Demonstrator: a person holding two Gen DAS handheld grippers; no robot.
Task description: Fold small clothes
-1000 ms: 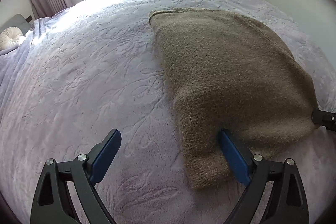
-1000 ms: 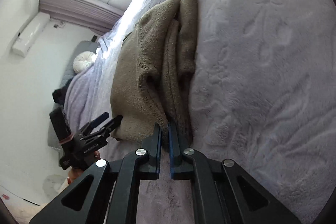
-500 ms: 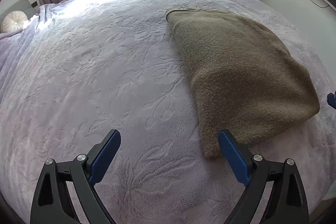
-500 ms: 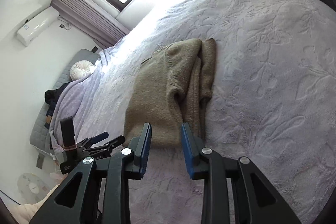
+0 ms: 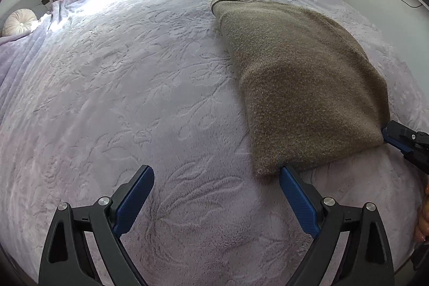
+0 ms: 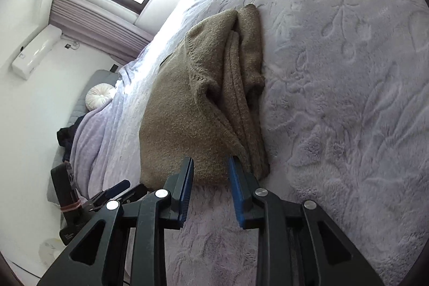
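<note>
A: Where do we have the sweater (image 5: pixel 300 82)?

B: Folded on the bed (image 5: pixel 134 98), at about two o'clock in our left view. Its near corner comes down to the tip of the right-hand finger (image 5: pixel 296 203) of our left gripper (image 5: pixel 214 199), touching it or just short of it; we cannot tell which.

A: And those jaws?

B: Spread wide and released, with only bedcover between them.

A: The right gripper (image 6: pixel 210 189)?

B: Its jaws are closing, but the pads (image 6: pixel 187 186) do not press on the knit. The sweater's near edge lies at twelve o'clock from them, just past the tips, its stacked folds (image 6: pixel 241 87) running away toward one o'clock. In the left view the same gripper (image 5: pixel 402 138) sits at three o'clock, against the sweater's far corner.

A: Any containers?

B: We see none. A round cushion (image 6: pixel 99 97) lies by the headboard at ten o'clock.
</note>
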